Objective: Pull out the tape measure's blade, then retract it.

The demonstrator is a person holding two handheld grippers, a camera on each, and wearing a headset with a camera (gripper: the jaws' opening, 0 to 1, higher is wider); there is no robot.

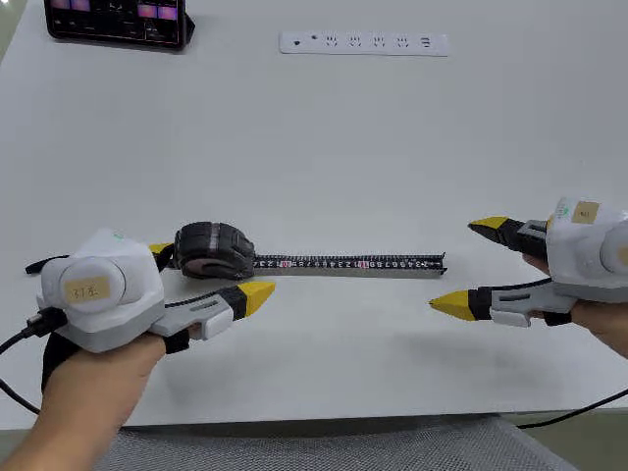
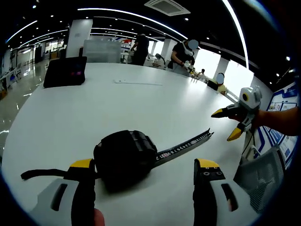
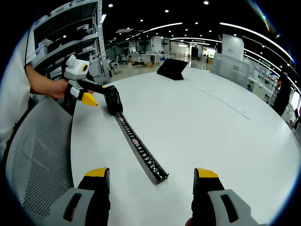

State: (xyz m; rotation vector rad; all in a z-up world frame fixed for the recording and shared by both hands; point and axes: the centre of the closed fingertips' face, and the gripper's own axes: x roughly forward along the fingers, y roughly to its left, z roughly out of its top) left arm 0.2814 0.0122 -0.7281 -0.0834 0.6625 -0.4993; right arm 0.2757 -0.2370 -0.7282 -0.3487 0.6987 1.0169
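Black, rubbery tape measure case [image 1: 214, 250], centre-left on the bench [image 1: 324, 147]: probably dense, grippy. Extended blade [image 1: 348, 263]: thin, springy; best taken at its end hook [image 1: 442, 261]. Left claw [image 1: 210, 272] gapes around the case; right claw [image 1: 454, 265] gapes near the end hook, untouching.

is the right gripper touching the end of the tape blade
Apart. The head view shows the right gripper open, its jaws spread to either side of the blade's end, with a clear gap between each jaw and the blade.

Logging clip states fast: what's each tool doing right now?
Left tool: open, straddling the tape measure case, not clamped.
Right tool: open, empty, just off the blade.
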